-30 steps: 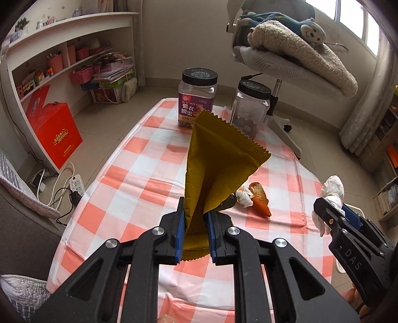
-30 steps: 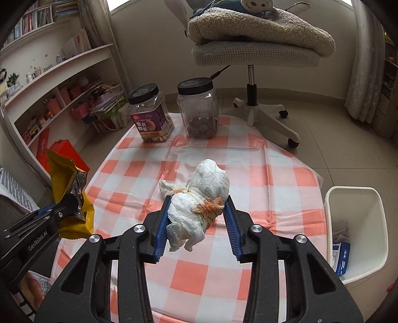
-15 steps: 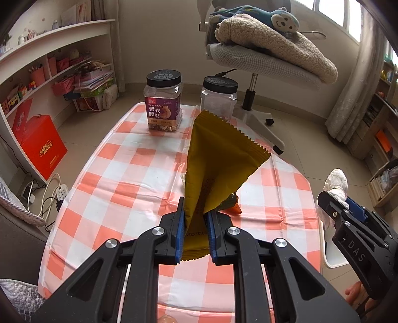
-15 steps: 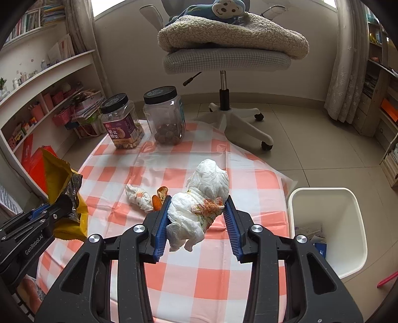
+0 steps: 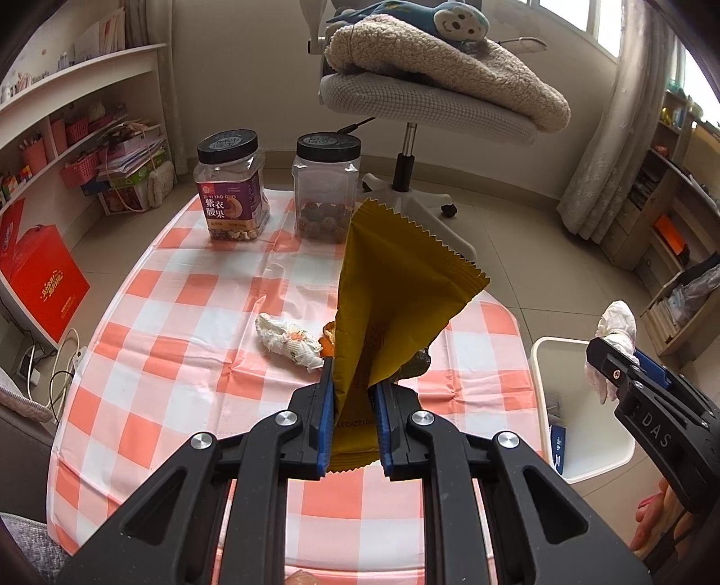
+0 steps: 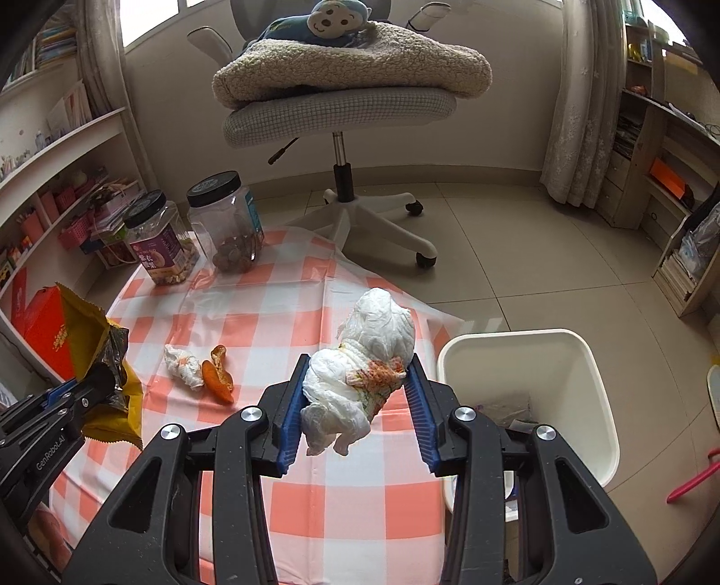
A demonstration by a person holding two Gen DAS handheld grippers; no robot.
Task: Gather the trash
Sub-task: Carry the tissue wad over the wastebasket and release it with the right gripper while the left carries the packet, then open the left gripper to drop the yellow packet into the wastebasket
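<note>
A yellow snack wrapper stands upright between the blue pads of the left gripper, which is closed on its lower end; its zigzag top edge rises above the bench. From the right wrist view the same wrapper shows its silver inside at the left edge of the frame.

The right gripper is closed around a crumpled white tissue wad stained orange, held in the air over the bench's right edge, just beside a white trash bin that sits on the floor against that edge. The bin holds some scraps at its bottom.

On the checked orange-and-white cloth, a second crumpled tissue lies touching a piece of orange peel. Both are near the middle of the bench, apart from either gripper.

At the far end of the bench two clear jars with black lids stand side by side: a purple-labelled jar and an unlabelled-front jar with round brown pieces at the bottom. Beyond them an office chair carries a folded fleece blanket and a monkey plush.
</note>
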